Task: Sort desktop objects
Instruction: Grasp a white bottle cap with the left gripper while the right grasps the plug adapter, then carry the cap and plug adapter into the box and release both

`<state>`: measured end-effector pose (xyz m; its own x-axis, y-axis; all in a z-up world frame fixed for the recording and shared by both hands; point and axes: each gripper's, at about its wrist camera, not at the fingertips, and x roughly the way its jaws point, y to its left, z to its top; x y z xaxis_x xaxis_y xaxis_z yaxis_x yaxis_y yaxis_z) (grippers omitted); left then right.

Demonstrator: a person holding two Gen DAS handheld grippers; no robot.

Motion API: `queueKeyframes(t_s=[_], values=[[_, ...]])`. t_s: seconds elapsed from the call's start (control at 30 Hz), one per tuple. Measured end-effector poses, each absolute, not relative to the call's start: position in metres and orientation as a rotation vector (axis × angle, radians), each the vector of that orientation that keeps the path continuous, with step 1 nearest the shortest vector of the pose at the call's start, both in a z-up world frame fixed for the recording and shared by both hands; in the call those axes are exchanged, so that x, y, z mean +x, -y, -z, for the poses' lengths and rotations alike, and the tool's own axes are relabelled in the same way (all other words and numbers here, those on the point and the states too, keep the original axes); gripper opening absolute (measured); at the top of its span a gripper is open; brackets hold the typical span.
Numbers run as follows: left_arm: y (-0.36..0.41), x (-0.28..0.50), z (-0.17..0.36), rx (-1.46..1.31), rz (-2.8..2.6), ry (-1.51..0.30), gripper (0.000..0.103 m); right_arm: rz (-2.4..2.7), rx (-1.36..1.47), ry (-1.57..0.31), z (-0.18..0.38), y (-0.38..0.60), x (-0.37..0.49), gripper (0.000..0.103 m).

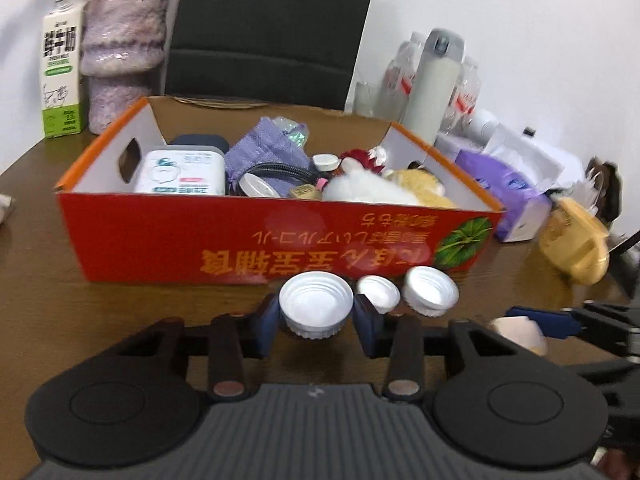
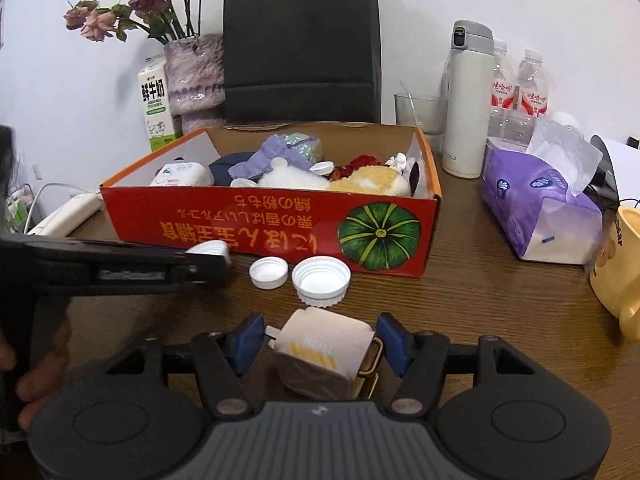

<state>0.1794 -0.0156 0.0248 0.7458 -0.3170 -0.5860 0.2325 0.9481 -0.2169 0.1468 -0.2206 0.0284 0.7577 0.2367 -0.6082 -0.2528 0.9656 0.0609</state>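
My left gripper is shut on a large white bottle cap, held just above the wooden table in front of the red cardboard box. Two more white caps lie on the table to its right. In the right wrist view my right gripper is open around a small beige pouch with a gold clasp; its pads are apart from the pouch sides. The left gripper with its cap shows at left, beside the two loose caps. The box holds plush toys, a purple cloth and a tin.
A purple tissue pack, a yellow mug, a white thermos, water bottles and a glass stand right of the box. A milk carton, a vase of flowers and a black bag stand behind. A power strip lies left.
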Motion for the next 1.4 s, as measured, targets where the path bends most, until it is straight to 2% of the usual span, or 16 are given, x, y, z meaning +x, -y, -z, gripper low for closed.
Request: queueKeyframes(t_s=[0.2,0.3,0.43,0.47,0.53,0.6,0.63,0.67,0.73,0.97,1.0,1.03,1.07,1.1,1.4], values=[[-0.028,0.11,-0.037,-0.38,0.483,-0.73,0.04,-0.328,0.018,-0.629,-0.039,0.214,0.098,0.061],[-0.034,0.07,-0.031,-0.304,0.432,-0.718,0.04,-0.362,0.008,-0.66,-0.027,0.204,0.075,0.061],[-0.025,0.021,-0.026,-0.133,0.348,-0.695,0.041,-0.376,-0.016,-0.665,-0.018,0.195,0.048,0.054],[-0.024,0.012,-0.026,-0.1,0.333,-0.686,0.041,-0.38,-0.031,-0.664,-0.017,0.195,0.041,0.056],[-0.022,-0.005,-0.023,-0.052,0.314,-0.692,0.041,-0.37,-0.078,-0.666,-0.016,0.195,0.025,0.076],[-0.024,-0.018,-0.021,-0.049,0.325,-0.688,0.049,-0.373,-0.096,-0.65,-0.019,0.198,0.007,0.076],[-0.026,-0.022,-0.022,-0.054,0.328,-0.678,0.062,-0.382,-0.092,-0.652,-0.019,0.2,-0.002,0.076],[-0.027,-0.024,-0.023,-0.063,0.322,-0.67,0.08,-0.377,-0.083,-0.65,-0.02,0.202,-0.008,0.076],[-0.031,-0.024,-0.025,-0.083,0.312,-0.651,0.084,-0.364,-0.078,-0.645,-0.022,0.207,-0.016,0.076],[-0.022,-0.014,-0.02,-0.052,0.327,-0.672,0.074,-0.383,-0.161,-0.575,-0.025,0.203,0.015,0.072],[-0.021,-0.013,-0.019,-0.046,0.328,-0.676,0.073,-0.389,-0.166,-0.582,-0.024,0.201,0.026,0.064],[-0.02,-0.011,-0.018,-0.04,0.324,-0.681,0.064,-0.405,-0.163,-0.603,-0.022,0.199,0.037,0.053],[-0.018,-0.012,-0.018,-0.026,0.312,-0.674,0.042,-0.429,-0.152,-0.64,-0.02,0.196,0.046,0.04],[-0.015,-0.014,-0.018,-0.003,0.299,-0.666,0.041,-0.424,-0.14,-0.674,-0.018,0.193,0.053,0.031],[-0.011,-0.041,-0.023,0.037,0.245,-0.555,0.041,-0.342,-0.077,-0.643,-0.015,0.179,-0.028,0.031]])
